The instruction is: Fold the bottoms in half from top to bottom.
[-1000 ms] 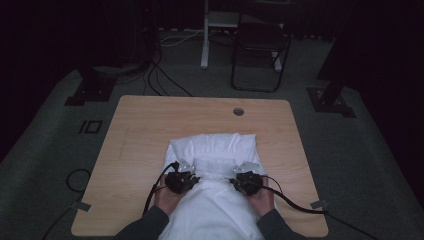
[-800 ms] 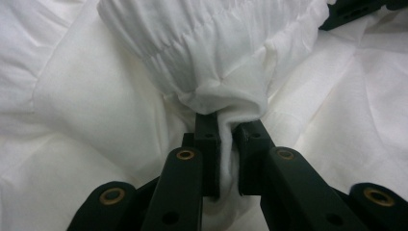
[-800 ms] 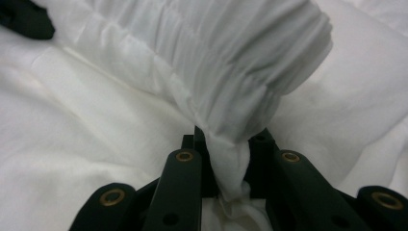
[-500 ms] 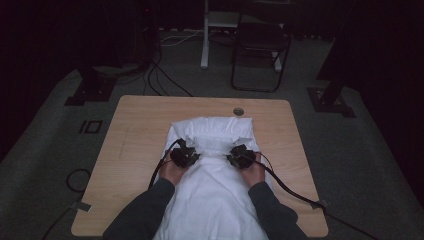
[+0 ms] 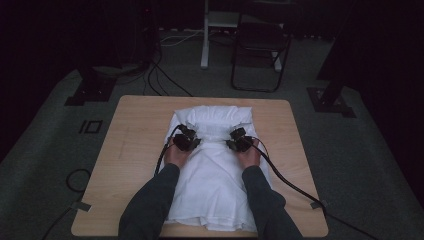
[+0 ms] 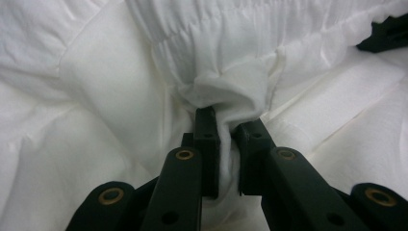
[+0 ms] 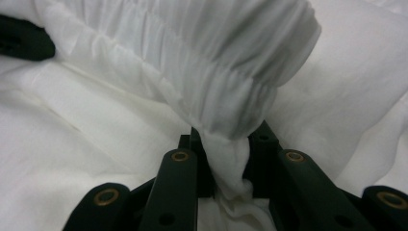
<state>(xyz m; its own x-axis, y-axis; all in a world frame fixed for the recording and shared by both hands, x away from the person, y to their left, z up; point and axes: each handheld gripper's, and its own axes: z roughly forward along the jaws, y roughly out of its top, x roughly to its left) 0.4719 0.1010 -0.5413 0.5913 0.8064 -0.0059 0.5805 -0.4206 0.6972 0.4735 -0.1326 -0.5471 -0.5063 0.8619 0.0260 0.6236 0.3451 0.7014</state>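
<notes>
Tabletop [image 5: 130,150] of pale wood carries white cloth [image 5: 215,180], spread from centre toward six o'clock, its gathered hem folded toward twelve. Left claw [image 5: 192,139] at eleven o'clock of the cloth's middle pinches that hem; right claw [image 5: 231,139], at one o'clock, clamps a bunched fold.

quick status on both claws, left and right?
Left claw: closed on a bunched fold of the white gathered-hem cloth.
Right claw: closed on the elastic gathered edge of the same cloth.
</notes>
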